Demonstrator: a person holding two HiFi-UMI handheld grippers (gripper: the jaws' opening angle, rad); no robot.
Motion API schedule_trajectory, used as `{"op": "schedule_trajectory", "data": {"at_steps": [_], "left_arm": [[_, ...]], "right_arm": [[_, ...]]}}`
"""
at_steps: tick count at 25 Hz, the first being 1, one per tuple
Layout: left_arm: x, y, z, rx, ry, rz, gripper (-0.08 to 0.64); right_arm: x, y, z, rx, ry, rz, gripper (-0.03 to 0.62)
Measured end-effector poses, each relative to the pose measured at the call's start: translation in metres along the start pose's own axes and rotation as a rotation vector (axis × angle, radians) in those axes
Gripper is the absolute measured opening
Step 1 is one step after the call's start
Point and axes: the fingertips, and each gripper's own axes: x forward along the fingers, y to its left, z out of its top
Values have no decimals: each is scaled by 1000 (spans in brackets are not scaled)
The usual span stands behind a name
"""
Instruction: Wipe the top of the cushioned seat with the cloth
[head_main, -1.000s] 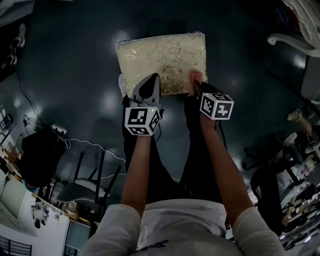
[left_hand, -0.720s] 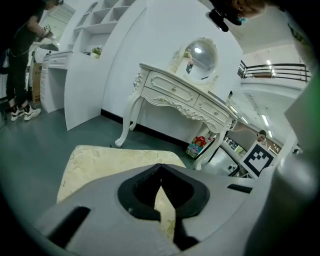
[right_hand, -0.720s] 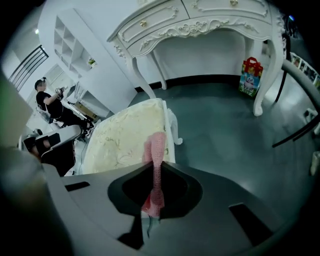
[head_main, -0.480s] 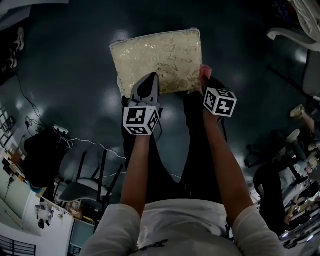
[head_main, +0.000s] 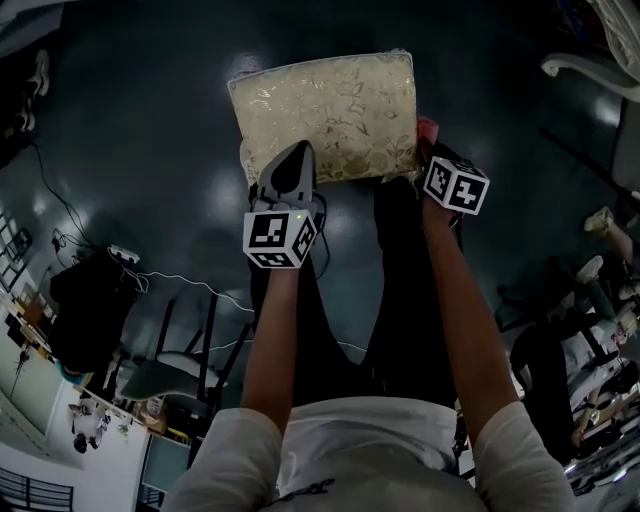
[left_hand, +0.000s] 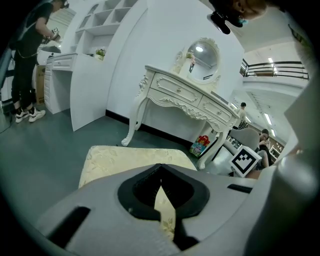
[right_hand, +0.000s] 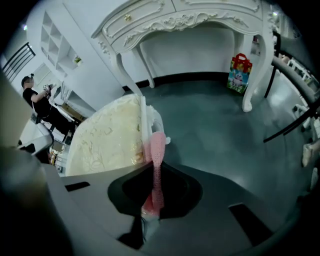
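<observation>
The cushioned seat (head_main: 327, 115) has a cream, gold-patterned top and stands on the dark floor straight ahead; it also shows as the seat (left_hand: 132, 159) in the left gripper view and the seat (right_hand: 107, 138) in the right gripper view. My left gripper (head_main: 289, 170) is shut with nothing in it, its tip over the seat's near left edge. My right gripper (head_main: 428, 152) is shut on the pink cloth (right_hand: 155, 162), held at the seat's right side by its near corner. A bit of the cloth (head_main: 427, 129) shows pink beside the seat.
An ornate white dressing table (left_hand: 187, 97) with an oval mirror (left_hand: 201, 54) stands beyond the seat. A bright gift bag (right_hand: 240, 73) sits by one of its legs. A person (left_hand: 27, 55) stands at white cabinets far left. Chairs (head_main: 170, 370) stand behind me.
My right gripper has carried the cloth rightward off the seat's near right corner to its right side. The left gripper has hardly moved.
</observation>
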Motion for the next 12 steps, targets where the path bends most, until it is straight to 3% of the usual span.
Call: {"op": "schedule_trajectory", "data": {"at_steps": [3,6,8,12], "left_arm": [[-11,12,5,-5,-8,15,14],[-29,32,12,-25,-26,53,12],[-41,49,18,-39,-37,79,14],[-61,83,29,-39,-45,114,12]], "right_arm": [[-24,22,16,12,-84,21,25],[-45,70,18,46,-132,98,25],[-49,111,10,61,-124,166,25],[-29,207,-28,3,-31,309,25]]}}
